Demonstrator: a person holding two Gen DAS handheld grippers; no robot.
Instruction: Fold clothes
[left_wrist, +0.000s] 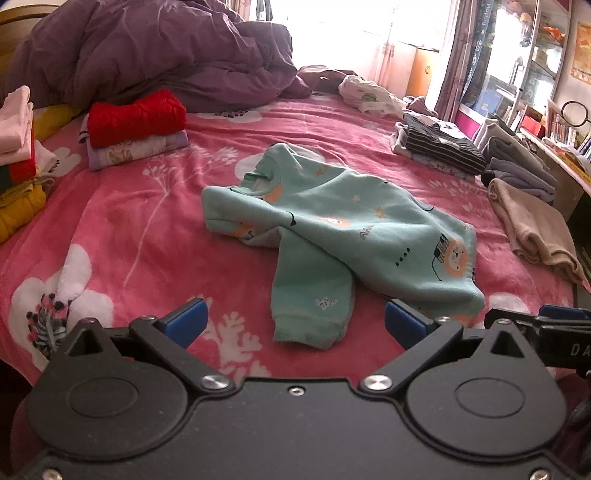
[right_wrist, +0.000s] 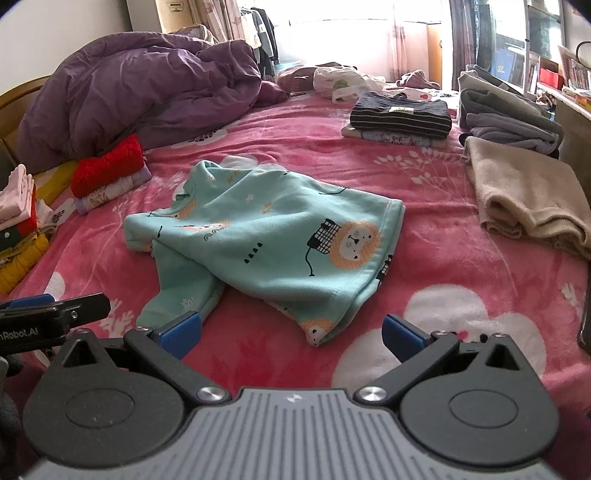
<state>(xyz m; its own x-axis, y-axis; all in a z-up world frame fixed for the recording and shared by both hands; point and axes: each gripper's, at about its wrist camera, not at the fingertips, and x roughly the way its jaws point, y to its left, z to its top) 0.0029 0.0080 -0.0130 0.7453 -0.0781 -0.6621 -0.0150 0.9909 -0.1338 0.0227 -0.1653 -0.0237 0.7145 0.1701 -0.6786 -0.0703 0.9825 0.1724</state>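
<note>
The left gripper hangs over the near edge of the bed with its blue fingers spread wide and nothing between them, and the right gripper sits just beside it in the same released way, also empty. Both point at the mint-green top, probably so that each can take one side of it. The top lies in the middle of the pink blanket, apart from everything else, with bare blanket all round it. It is not flat: one side is doubled over the body, a sleeve trails toward the grippers, and the lion-print hem sits rumpled at the right. That could be a fold half made or a garment just dropped there. Folded stacks ring it, a red pile on the left and a striped pile on the right, likely sorted to keep the centre free.
</note>
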